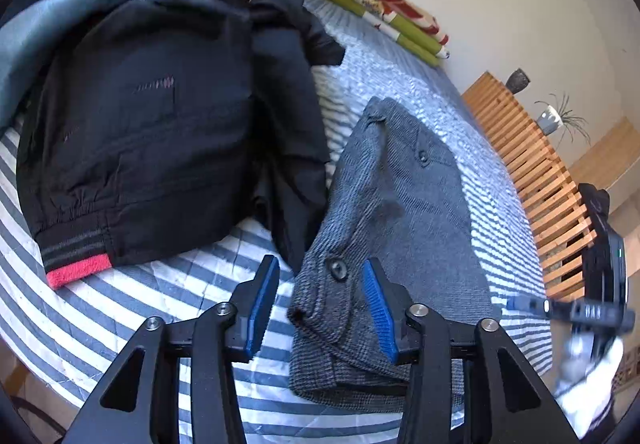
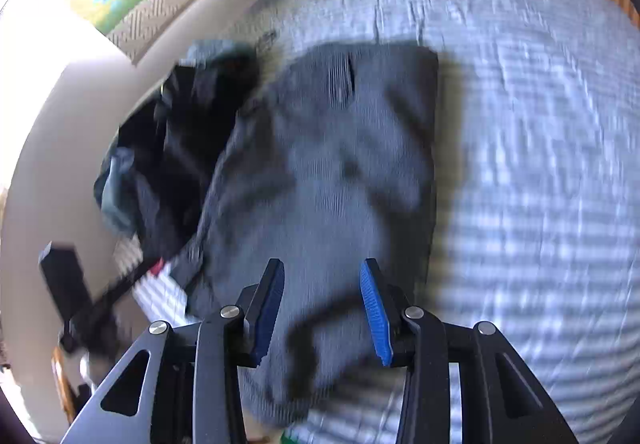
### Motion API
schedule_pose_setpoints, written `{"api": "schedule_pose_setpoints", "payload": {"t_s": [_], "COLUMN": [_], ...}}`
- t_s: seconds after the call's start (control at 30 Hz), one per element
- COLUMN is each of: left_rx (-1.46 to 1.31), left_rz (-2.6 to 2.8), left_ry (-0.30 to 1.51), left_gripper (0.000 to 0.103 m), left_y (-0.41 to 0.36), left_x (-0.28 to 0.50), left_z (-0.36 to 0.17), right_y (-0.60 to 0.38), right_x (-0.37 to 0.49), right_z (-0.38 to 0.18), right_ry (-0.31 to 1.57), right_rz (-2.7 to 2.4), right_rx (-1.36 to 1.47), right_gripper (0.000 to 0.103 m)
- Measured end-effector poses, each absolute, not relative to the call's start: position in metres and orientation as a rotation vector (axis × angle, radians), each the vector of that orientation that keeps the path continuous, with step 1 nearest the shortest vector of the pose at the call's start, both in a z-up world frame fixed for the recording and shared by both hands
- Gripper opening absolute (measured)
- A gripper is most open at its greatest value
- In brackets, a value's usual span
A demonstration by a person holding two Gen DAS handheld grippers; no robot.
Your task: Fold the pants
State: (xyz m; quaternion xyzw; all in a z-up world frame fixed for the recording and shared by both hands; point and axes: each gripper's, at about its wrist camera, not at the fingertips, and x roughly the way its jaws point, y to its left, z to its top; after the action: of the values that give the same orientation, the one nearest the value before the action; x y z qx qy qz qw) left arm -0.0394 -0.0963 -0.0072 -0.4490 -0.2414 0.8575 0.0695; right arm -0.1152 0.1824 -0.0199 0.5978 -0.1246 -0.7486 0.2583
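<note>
Where striped bedding (image 1: 168, 284) covers the bed, grey pants (image 1: 400, 212) lie folded beside black pants (image 1: 152, 132); both grippers (image 1: 320, 280) (image 2: 322, 280) hang released, near a slatted wooden frame (image 1: 532, 180).

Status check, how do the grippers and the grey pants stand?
Left gripper open over waistband, nothing held. Right gripper open, empty. Grey pants folded on striped bedspread. Black pants lie alongside, touching.
</note>
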Motion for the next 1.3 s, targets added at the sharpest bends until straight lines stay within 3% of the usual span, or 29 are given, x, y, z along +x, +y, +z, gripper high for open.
{"api": "schedule_pose_setpoints", "payload": {"t_s": [0.07, 0.2, 0.3, 0.33, 0.37, 0.4, 0.43, 0.47, 0.57, 0.8, 0.9, 1.13, 1.3], "left_rx": [-1.396, -1.47, -1.5, -1.497, -1.49, -1.502, -1.516, -1.515, -1.497, -1.41, -1.404, -1.456, -1.591], "left_rz": [2.532, 2.495, 2.44, 2.424, 2.409, 2.4, 2.393, 2.396, 2.39, 2.294, 2.286, 2.28, 2.301], "left_ry": [-0.749, -0.728, -0.753, -0.756, -0.752, -0.75, -0.748, -0.732, -0.702, -0.888, -0.848, -0.881, -0.797], "left_gripper": [0.06, 0.06, 0.058, 0.056, 0.036, 0.025, 0.024, 0.02, 0.017, 0.015, 0.015, 0.015, 0.023], "left_y": [-0.098, -0.095, -0.096, -0.096, -0.095, -0.093, -0.092, -0.09, -0.084, -0.08, -0.071, -0.074, -0.088], "left_x": [-0.048, -0.052, -0.059, -0.061, -0.062, -0.062, -0.065, -0.065, -0.064, -0.061, -0.054, -0.06, -0.056], "left_z": [-0.017, -0.028, -0.038, -0.04, -0.04, -0.04, -0.039, -0.037, -0.023, 0.014, 0.023, 0.013, -0.011], "right_y": [0.191, 0.185, 0.178, 0.178, 0.178, 0.178, 0.18, 0.181, 0.185, 0.208, 0.219, 0.231, 0.212], "right_x": [-0.098, -0.078, -0.073, -0.072, -0.071, -0.07, -0.071, -0.073, -0.075, -0.081, -0.081, -0.084, -0.086], "right_z": [-0.037, -0.057, -0.069, -0.071, -0.071, -0.072, -0.072, -0.071, -0.059, -0.022, -0.02, -0.046, -0.047], "right_ry": [-0.434, -0.503, -0.531, -0.549, -0.569, -0.588, -0.614, -0.638, -0.642, -0.69, -0.667, -0.952, -0.899], "right_rz": [-1.961, -1.887, -1.837, -1.831, -1.816, -1.802, -1.785, -1.768, -1.786, -1.84, -1.881, -1.689, -1.666], "right_rx": [1.69, 1.725, 1.755, 1.758, 1.751, 1.742, 1.745, 1.749, 1.714, 1.644, 1.656, 1.685, 1.667], "right_gripper": [0.036, 0.044, 0.044, 0.044, 0.043, 0.039, 0.021, 0.012, 0.007, 0.005, 0.005, 0.005, 0.008]}}
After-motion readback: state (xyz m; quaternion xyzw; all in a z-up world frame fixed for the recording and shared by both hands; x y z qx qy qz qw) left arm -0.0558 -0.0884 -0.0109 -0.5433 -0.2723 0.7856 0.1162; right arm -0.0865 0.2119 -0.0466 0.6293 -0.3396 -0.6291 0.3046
